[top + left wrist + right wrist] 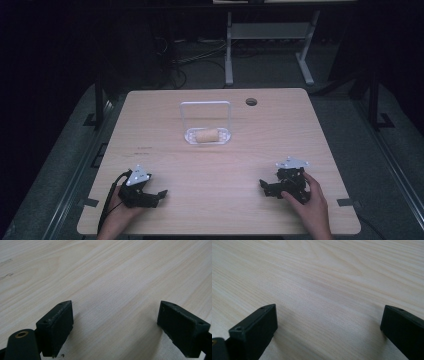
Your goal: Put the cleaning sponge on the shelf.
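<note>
A clear plastic container (pixel 208 136) with its lid standing up sits at the middle of the wooden table (pixel 150 115), and a tan bread roll (pixel 207 135) lies inside it. My left gripper (pixel 159 195) rests near the front left of the table, held by a hand, jaws wide apart with bare wood between them (pixel 115 322). My right gripper (pixel 263 186) rests near the front right, also held by a hand, its jaws wide apart over bare wood (pixel 329 327). Both grippers are well short of the container.
A round cable hole (pixel 251 102) sits in the table's far right area. Faint pencil marks (pixel 146 148) show left of centre. Behind the table stand white desk legs (pixel 229 55) and cables on a dark floor.
</note>
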Motion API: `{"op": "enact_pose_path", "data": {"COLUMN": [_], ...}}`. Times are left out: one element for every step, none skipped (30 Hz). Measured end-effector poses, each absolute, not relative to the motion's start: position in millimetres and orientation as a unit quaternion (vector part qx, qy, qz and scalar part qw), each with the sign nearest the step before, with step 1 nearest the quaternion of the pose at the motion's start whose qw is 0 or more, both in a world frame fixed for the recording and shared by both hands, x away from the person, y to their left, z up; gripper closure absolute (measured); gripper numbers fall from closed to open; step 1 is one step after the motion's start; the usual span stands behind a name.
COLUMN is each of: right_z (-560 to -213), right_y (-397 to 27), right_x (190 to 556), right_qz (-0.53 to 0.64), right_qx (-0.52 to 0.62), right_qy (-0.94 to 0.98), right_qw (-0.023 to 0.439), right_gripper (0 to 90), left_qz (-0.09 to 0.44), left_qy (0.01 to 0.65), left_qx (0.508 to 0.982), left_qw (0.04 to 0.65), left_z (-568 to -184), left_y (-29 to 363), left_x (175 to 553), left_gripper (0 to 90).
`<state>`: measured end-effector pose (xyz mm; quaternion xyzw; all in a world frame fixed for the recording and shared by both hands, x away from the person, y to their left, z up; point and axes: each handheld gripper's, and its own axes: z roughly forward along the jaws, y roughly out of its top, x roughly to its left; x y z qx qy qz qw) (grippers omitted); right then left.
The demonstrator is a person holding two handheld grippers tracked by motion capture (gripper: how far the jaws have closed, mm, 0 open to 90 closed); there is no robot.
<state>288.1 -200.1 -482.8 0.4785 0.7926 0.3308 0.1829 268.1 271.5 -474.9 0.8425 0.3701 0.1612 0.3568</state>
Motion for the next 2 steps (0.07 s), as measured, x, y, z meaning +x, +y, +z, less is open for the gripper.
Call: {"op": "enact_pose_path", "data": {"right_z": [-482.8, -482.8], "right_y": [-200.0, -200.1], "right_x": [288.1, 288.1], "right_qz": [0.331, 0.331], "right_qx": [0.479, 0.478], "right_qy": [0.792, 0.793], "right_qw": [0.183, 0.183], "right_gripper": [0.6, 0.6], "left_qz": [0.161, 0.161], "left_qy": [0.37, 0.37], "left_qx": [0.842, 0.842], "left_qw": [0.357, 0.357], "left_z": [-475.0, -475.0], "left_y": [271.5, 271.5], "left_x": [268.1, 268.1], "left_gripper": [13.0, 13.0]}}
